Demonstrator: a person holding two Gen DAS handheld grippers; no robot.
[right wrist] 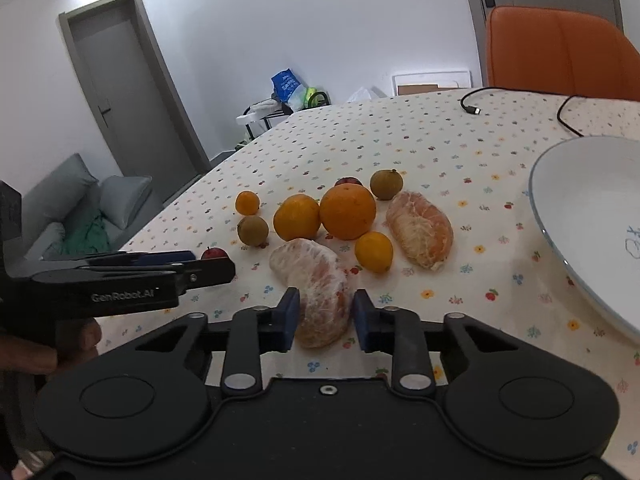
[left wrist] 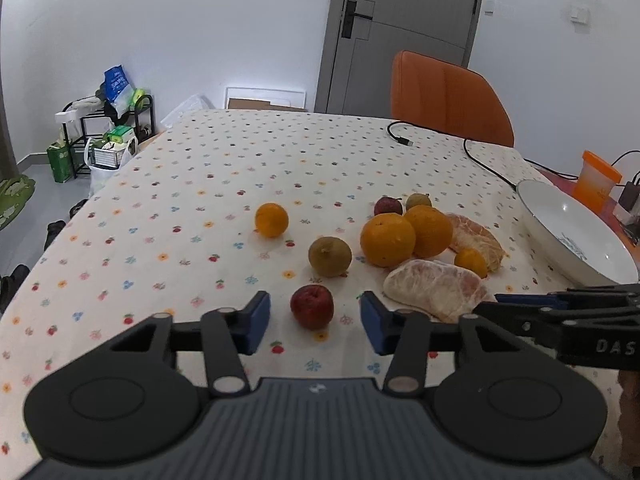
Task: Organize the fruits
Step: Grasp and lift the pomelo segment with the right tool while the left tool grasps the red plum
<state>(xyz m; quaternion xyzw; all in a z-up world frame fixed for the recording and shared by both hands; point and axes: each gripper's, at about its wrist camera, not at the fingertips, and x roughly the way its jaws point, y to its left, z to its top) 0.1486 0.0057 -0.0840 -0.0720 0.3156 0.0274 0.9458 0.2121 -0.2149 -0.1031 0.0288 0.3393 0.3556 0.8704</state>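
The fruits lie in a loose cluster near the middle of the desk (left wrist: 200,168), toward its right edge where a white plate (right wrist: 580,184) sits. The right gripper (right wrist: 326,318) has narrow jaws straddling a peeled citrus piece (right wrist: 316,288), pale with white pith; contact is unclear. The left gripper (left wrist: 314,322) has wide jaws flanking a small dark red fruit (left wrist: 312,306) without touching. Two big oranges (right wrist: 348,212) touch each other.
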